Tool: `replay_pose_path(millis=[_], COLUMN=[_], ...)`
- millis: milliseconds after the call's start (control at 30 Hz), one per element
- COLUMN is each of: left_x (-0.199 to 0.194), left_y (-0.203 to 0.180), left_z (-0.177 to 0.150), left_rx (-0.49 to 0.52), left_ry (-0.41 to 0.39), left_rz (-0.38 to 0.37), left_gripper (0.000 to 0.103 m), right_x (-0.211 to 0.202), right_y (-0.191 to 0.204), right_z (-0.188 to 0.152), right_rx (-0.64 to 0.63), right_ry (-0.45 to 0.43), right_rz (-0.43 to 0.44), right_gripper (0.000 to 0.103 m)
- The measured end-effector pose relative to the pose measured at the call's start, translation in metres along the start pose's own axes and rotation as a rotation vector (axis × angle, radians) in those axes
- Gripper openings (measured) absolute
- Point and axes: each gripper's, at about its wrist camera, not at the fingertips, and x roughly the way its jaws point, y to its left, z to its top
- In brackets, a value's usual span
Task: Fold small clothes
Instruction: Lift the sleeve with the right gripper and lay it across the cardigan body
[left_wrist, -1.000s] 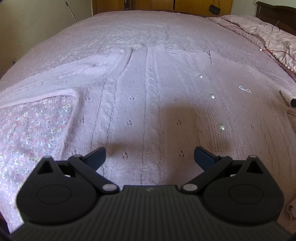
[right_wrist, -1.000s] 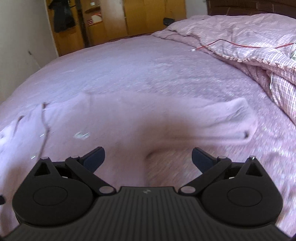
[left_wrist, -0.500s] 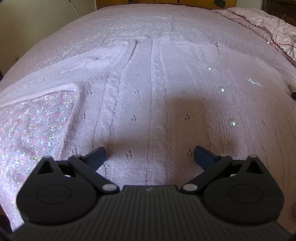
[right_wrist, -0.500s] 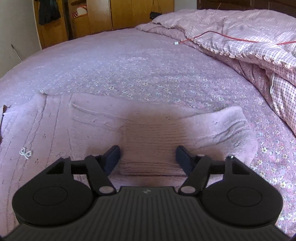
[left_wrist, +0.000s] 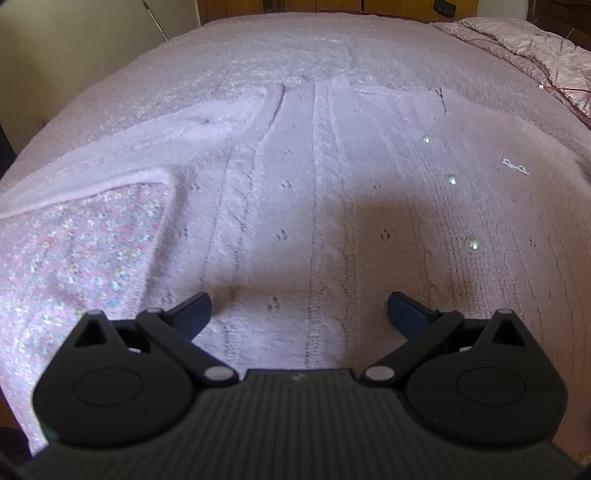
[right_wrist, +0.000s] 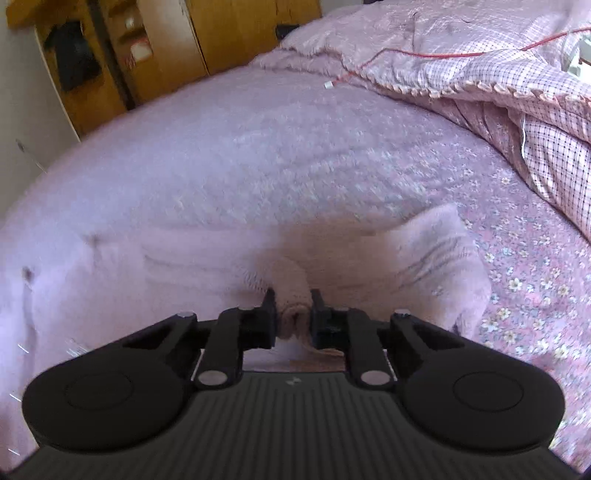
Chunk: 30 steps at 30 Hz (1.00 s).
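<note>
I see 1 pink knitted cardigan (left_wrist: 332, 206) spread flat on the bed (left_wrist: 258, 48), over a floral bedsheet (left_wrist: 74, 251). There is no container in either view; everything lies straight on the bed. On the cardigan I count 3 pearl buttons (left_wrist: 473, 243) in a row and 1 small sparkly bow (left_wrist: 515, 167) beside them. My left hand-held gripper (left_wrist: 298, 310) hangs over the cardigan's lower part with its 2 fingers spread wide, nothing between them. My right hand-held gripper (right_wrist: 292, 312) has just been closing, and its 2 fingers now pinch a bunched fold of the cardigan's sleeve (right_wrist: 424, 258), the knit squeezed up between the pads. The sleeve's cuff lies just to the right on the sheet. Farther back I see 1 checked quilt (right_wrist: 498, 74) heaped on the bed, with 1 red cable (right_wrist: 443, 55) trailing across it.
</note>
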Motion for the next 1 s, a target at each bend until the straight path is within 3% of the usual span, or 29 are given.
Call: replay_pose_path(millis=[200, 433, 767, 1000], left_x=[-0.007, -0.016, -0.025, -0.029], left_y=[0.013, 0.027, 0.055, 0.075], left_z=[0.005, 0.016, 0.023, 0.027], left_rx=[-0.021, -0.016, -0.047, -0.075], left_ry=[-0.003, -0.021, -0.046, -0.065], left_rz=[-0.013, -0.021, 0.000, 0.004], left_gripper=[0.103, 0.103, 0.103, 0.103], right_x=[-0.023, -0.036, -0.054, -0.060], right_y=[0.022, 0.080, 0.199, 0.276], right_z=[0.016, 0.025, 0.029, 0.013], right_rx=[0.107, 0.150, 0.074, 0.035], right_ry=[0.005, 0.007, 0.014, 0.052], right_rz=[0.163, 0.295, 0.460, 0.562], right_gripper=[0.018, 0.018, 0.018, 0.018])
